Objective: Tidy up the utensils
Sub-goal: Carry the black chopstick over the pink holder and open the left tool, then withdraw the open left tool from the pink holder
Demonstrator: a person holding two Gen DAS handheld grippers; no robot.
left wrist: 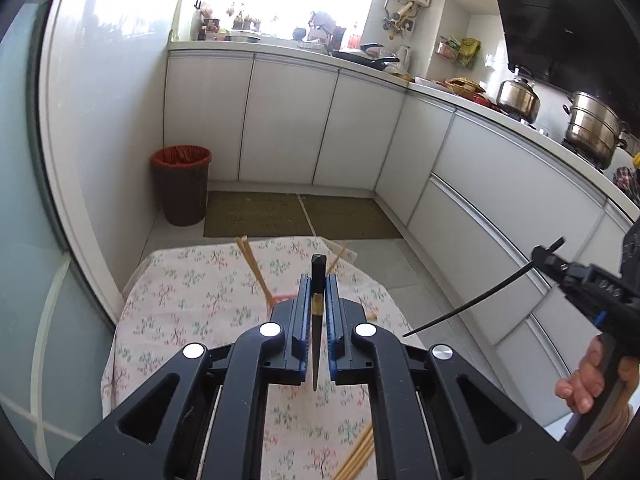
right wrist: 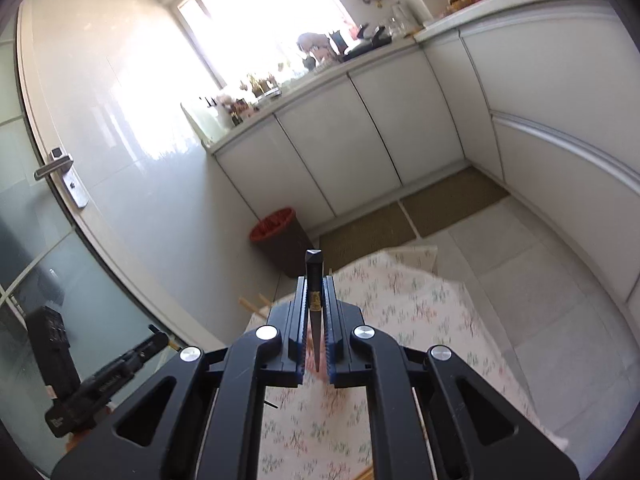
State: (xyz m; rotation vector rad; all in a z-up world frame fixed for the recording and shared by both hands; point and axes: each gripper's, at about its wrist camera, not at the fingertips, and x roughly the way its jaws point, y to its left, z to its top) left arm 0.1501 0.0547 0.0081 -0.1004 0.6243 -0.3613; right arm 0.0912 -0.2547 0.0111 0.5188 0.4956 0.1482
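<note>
Above a floral-clothed table (left wrist: 192,292), the left gripper (left wrist: 319,280) was clamped on one black chopstick (left wrist: 317,320) standing between its fingers, and the right gripper (right wrist: 316,282) likewise gripped a second black chopstick (right wrist: 313,312); wooden chopsticks (left wrist: 254,270) lay just beyond the left fingertips.

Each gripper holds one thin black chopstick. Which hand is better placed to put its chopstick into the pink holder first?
Probably left. The left gripper with its thin black chopstick points just beside the pink holder, while the right gripper hangs beyond the floral-cloth table.
</note>
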